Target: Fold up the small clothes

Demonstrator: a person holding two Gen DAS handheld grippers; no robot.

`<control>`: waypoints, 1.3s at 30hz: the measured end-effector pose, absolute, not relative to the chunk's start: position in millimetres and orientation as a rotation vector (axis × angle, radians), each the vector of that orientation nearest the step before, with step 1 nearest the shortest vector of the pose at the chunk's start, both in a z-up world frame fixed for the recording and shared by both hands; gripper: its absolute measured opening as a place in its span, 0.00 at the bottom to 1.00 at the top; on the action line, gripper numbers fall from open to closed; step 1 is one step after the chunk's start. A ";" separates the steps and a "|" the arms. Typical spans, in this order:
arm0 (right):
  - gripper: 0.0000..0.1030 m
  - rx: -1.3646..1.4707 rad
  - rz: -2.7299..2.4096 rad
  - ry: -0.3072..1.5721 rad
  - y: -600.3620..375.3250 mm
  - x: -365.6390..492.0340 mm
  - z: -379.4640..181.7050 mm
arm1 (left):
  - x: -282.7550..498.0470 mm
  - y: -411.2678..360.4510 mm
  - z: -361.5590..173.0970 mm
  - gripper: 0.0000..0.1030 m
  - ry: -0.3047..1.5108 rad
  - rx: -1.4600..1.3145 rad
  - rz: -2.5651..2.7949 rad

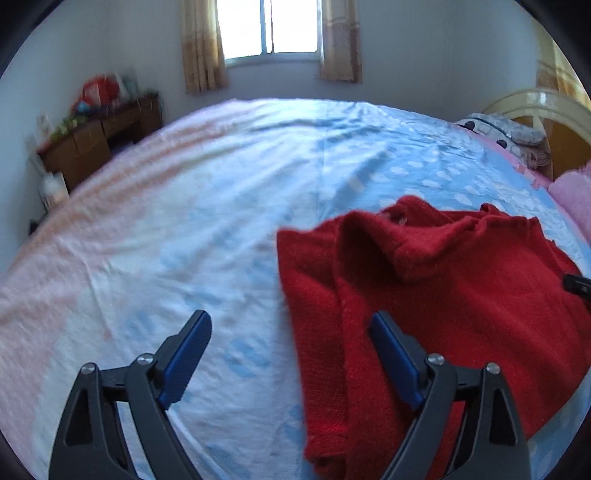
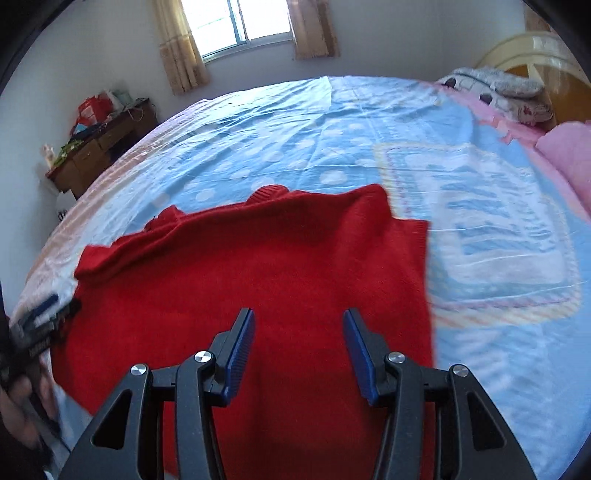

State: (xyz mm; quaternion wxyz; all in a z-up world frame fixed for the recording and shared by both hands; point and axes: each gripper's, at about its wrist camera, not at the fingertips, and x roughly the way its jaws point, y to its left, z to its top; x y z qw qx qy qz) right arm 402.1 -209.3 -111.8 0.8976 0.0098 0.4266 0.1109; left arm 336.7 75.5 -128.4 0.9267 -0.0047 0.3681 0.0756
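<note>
Both grippers hover over the bed with their jaws spread and nothing between the pads. Furthest left, the left gripper (image 1: 290,354) hangs above the blue and white bed sheet (image 1: 207,206); its left pad is over bare sheet, while its right pad stands in front of the red knitted sweater (image 1: 424,280). The sweater's left edge runs just inside that right pad, so most of the gap between the fingers shows sheet, not knit. Seen from the left wrist, the sweater lies rumpled to the right of the gripper's centre, with a fold of fabric turned over on itself near the neckline. In the right wrist view the left gripper (image 2: 48,314) appears blurred at the sweater's left edge; whether it touches the knit cannot be told.

Further right, the right gripper (image 2: 299,350) is open directly above the sweater (image 2: 258,266), both blue pads over red fabric. The garment spreads fairly flat on the bed sheet (image 2: 498,221) here, its right edge just right of the right pad, its ribbed collar on the far side.

Beyond, a wooden desk (image 2: 99,147) stands by the wall at left, a curtained window (image 2: 243,26) is centred, and pillows (image 2: 506,96) lie at right.
</note>
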 end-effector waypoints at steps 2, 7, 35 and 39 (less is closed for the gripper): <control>0.49 -0.008 0.233 0.885 -207.6 396.5 -109.7 | 345.8 58.2 -118.7 0.88 0.748 0.105 0.127; 0.49 -0.078 0.239 0.850 -194.2 380.6 -109.2 | 395.0 62.7 -107.2 0.93 0.756 0.142 0.199; 0.04 0.052 0.222 0.856 -271.9 339.2 -129.0 | 279.2 62.1 -132.3 0.16 0.786 -0.172 -0.048; 0.04 0.023 0.252 0.835 -270.3 321.5 -120.7 | 260.1 62.4 -127.8 0.12 0.770 -0.147 -0.068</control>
